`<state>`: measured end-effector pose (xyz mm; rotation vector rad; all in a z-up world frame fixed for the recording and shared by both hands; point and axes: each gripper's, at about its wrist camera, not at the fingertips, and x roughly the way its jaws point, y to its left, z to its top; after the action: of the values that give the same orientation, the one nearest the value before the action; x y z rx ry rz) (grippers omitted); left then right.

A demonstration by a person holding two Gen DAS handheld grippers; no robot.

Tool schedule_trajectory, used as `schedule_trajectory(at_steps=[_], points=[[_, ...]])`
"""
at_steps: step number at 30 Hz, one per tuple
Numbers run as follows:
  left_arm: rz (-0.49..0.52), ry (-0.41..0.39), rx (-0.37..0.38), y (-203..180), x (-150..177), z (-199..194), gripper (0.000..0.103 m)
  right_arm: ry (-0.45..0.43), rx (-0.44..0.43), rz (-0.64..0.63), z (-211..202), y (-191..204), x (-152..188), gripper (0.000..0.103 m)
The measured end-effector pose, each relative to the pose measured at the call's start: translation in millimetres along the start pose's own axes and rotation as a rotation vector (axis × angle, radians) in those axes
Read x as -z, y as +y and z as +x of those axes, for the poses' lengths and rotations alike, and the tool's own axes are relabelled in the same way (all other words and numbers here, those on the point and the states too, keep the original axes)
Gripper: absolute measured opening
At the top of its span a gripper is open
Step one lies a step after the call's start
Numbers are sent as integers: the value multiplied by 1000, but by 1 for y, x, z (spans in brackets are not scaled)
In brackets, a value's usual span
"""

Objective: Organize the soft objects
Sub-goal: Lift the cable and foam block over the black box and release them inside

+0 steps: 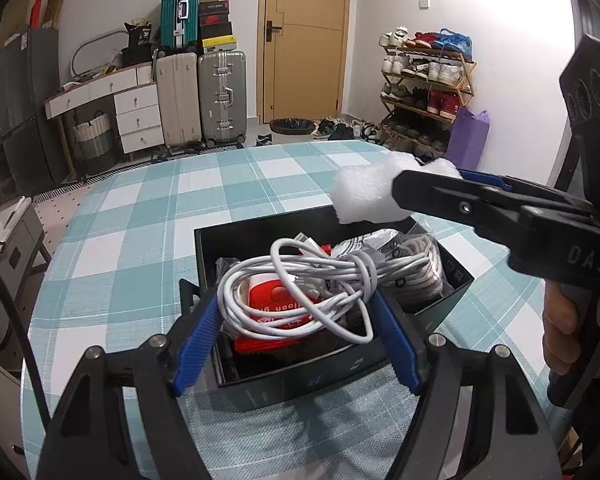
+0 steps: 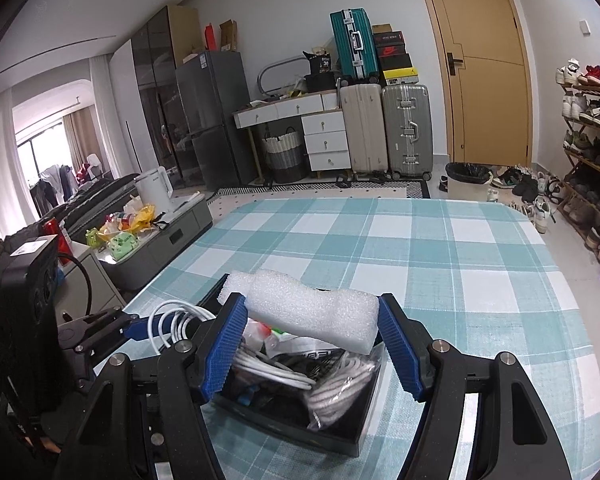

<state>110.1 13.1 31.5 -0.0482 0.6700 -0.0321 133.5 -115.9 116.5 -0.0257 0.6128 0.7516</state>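
My right gripper (image 2: 312, 306) is shut on a white foam block (image 2: 312, 310), which hangs above the far side of an open black box (image 1: 456, 280) on the checked tablecloth. From the left wrist view that foam block (image 1: 364, 196) sticks out leftward past the right gripper (image 1: 404, 190). My left gripper (image 1: 294, 300) is shut on a tangled bundle of white cable (image 1: 300, 280), whose loops press against both blue pads (image 1: 196, 336) over the box's near half. Under the cable lie a red packet (image 1: 276, 300) and a bagged coil of pale cord (image 1: 416, 272).
The box sits on a table with a teal and white checked cloth (image 2: 440, 248). To the left of the table stands a low grey cabinet (image 2: 168, 228) with a white kettle and snack bags. Suitcases, a white drawer desk, a bin and a shoe rack line the far walls.
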Motion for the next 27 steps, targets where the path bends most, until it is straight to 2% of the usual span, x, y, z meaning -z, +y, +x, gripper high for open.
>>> schedule_trajectory(at_steps=[11,27], points=[[24,16,14,-1,-2,11,75,37,22,-31,34,-2,-4,68],[51,24,21,0,-4,16,73,77,57,-58,62,-8,2,68]])
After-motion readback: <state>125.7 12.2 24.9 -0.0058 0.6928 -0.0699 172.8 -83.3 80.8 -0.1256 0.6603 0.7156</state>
